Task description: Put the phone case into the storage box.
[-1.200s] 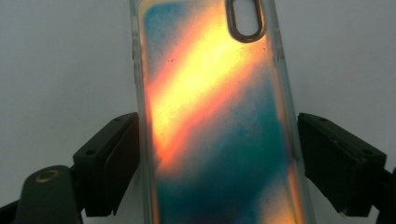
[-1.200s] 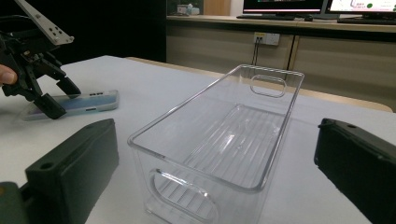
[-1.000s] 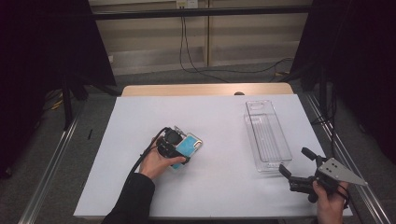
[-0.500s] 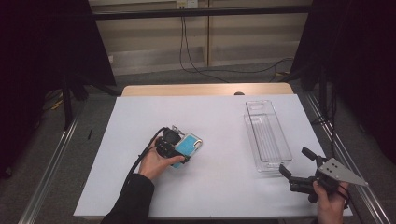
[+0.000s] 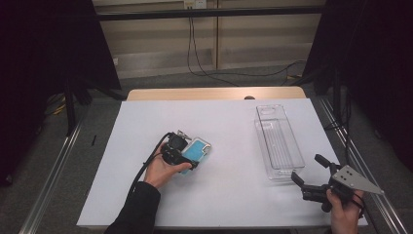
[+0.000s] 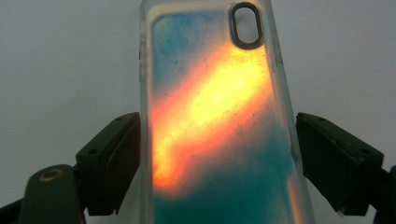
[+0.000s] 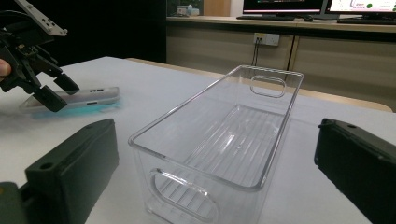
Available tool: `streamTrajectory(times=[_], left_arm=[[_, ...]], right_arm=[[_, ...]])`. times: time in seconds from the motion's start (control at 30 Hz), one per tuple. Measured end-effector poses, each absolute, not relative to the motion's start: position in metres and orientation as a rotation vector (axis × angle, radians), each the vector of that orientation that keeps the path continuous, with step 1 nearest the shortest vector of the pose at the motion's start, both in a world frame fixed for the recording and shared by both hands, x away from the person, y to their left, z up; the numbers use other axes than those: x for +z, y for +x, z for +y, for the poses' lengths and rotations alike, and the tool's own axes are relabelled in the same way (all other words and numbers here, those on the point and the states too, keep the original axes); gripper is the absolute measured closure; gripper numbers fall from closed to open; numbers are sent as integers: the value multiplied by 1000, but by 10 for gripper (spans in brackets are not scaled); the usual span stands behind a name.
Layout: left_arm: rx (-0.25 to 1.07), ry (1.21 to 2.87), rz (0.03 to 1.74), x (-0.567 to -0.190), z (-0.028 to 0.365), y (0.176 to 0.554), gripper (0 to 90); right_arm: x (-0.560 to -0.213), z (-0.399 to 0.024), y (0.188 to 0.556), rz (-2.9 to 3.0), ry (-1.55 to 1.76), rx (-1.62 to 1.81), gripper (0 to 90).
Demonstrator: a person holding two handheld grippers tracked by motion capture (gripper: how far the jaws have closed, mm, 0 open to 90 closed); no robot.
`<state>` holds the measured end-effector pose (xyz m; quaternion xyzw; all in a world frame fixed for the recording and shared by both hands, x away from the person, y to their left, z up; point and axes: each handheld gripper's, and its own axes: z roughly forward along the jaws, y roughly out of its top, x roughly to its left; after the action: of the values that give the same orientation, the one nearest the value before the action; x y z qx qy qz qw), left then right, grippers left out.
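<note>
A phone case (image 5: 196, 151), clear-rimmed with a teal and orange back, lies flat on the white tabletop (image 5: 229, 204) left of centre. The left tongs (image 5: 187, 157) straddle its lower end, one jaw along each long edge. In the left gripper view a thin strip of tabletop shows between each pad and the case's rim, so the tongs stand apart around the case (image 6: 219, 121) rather than clamped on it. Coming in across the narrow width looks deliberate: the long edges give two parallel faces to squeeze, and the camera cut-out (image 6: 246, 25) at the far end stays free.

Off to the right a clear plastic bin (image 5: 277, 142) stands empty, its long side running away from the person, with a handle slot in each short wall. It is well apart from the case and is probably where the case is meant to go.

The right tongs (image 5: 308, 171) wait near the bin's near short wall with the jaws wide apart and nothing between the pads. In the right gripper view they frame the bin (image 7: 224, 140), perhaps ready to steady it, since so light a container could slide when something is dropped in. The left tongs (image 7: 52, 93) and the case (image 7: 77, 100) show farther off there.
</note>
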<state>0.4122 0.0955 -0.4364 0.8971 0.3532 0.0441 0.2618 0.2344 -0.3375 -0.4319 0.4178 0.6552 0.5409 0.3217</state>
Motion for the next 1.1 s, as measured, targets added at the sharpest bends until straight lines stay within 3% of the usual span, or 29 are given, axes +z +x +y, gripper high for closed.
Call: streamTrajectory(times=[1.1], left_arm=[[395,2169,870,-413,113,396,169]], right_arm=[[-431,-337,234,1719,1095,1422,0]])
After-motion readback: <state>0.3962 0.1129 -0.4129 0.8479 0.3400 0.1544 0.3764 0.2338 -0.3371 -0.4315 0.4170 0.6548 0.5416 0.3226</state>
